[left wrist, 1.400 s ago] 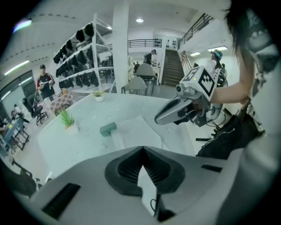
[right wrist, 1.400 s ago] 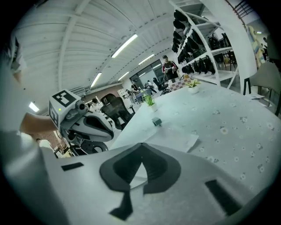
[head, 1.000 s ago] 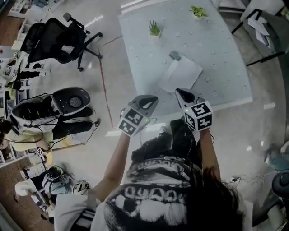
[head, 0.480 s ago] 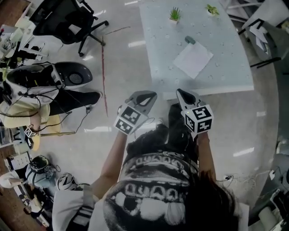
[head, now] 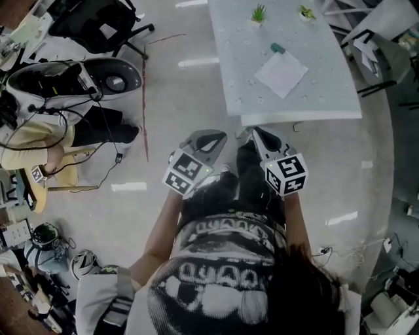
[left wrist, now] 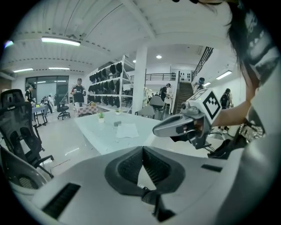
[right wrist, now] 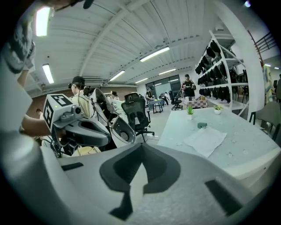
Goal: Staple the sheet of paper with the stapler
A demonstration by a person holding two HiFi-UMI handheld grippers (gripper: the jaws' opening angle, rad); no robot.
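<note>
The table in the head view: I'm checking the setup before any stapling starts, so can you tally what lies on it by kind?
Sheet of paper: 1
Stapler: 1
Small potted plants: 2
Total on the table: 4

An open lab-like work hall: racks of dark gear (left wrist: 107,81) centre-left, office chair (head: 98,26) upper left, ceiling strip lights (left wrist: 60,41).
</note>
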